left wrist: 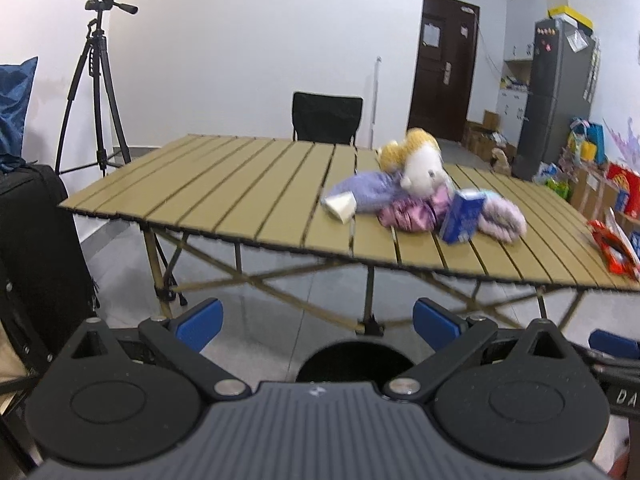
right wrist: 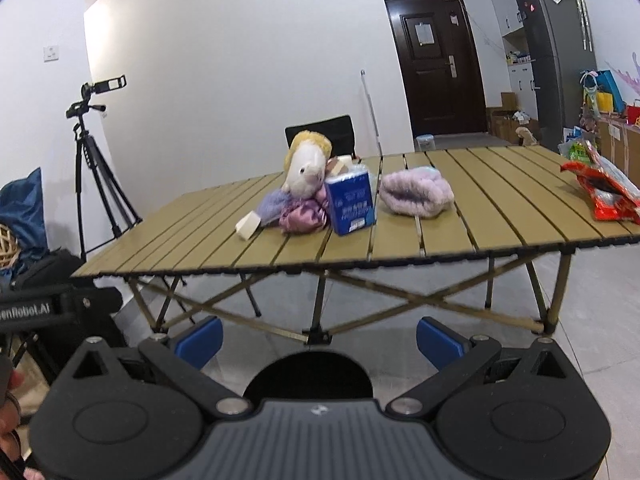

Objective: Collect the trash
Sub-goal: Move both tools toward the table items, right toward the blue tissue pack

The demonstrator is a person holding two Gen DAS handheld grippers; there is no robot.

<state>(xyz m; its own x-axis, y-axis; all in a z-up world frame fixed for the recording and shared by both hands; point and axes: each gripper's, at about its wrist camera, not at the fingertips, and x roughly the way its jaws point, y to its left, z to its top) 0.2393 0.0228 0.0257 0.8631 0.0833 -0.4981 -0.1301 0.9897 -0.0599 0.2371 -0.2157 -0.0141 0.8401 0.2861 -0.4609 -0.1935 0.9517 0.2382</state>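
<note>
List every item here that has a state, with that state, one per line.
Left gripper: open, empty, short of the table.
Right gripper: open, empty, short of the table.
Blue carton: upright, against the doll.
Red wrapper: torn open, lying flat.
Doll: slumped on the table.
Door: shut.

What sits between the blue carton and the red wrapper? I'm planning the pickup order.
A fluffy pink bundle lies just right of the blue carton; from there to the red wrapper, bare table slats. Right wrist view shows it.
</note>
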